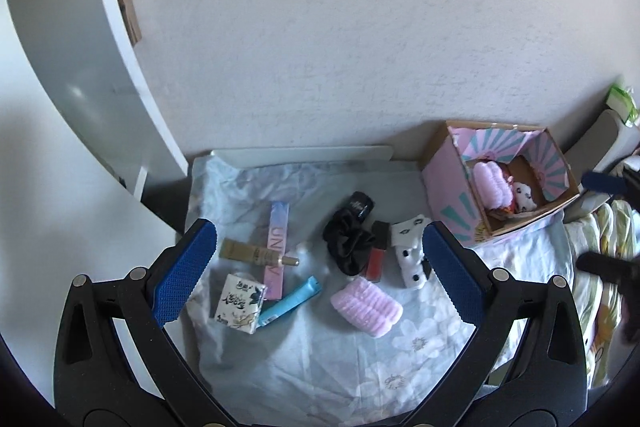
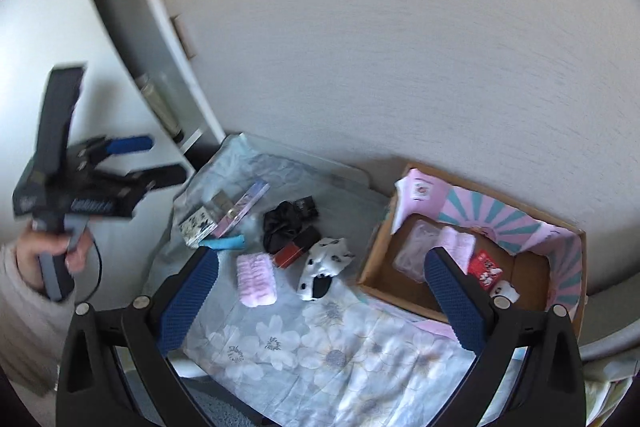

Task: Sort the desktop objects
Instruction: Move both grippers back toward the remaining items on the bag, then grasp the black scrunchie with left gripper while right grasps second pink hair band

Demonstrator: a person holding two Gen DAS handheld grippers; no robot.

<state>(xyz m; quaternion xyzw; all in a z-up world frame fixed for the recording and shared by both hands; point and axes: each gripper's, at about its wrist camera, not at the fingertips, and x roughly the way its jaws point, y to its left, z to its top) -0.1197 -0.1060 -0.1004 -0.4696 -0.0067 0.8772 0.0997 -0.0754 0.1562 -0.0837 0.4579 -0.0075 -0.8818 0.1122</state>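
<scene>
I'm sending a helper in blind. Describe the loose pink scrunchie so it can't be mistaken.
Start at the cardboard box against the wall, then look toward the near side of the floral cloth. The pink scrunchie lies alone there, below the black scrunchie. It is the only fluffy, ribbed pink thing outside the box.

The right tool (image 1: 608, 223) is blurred and cut off at the frame edge.
</scene>
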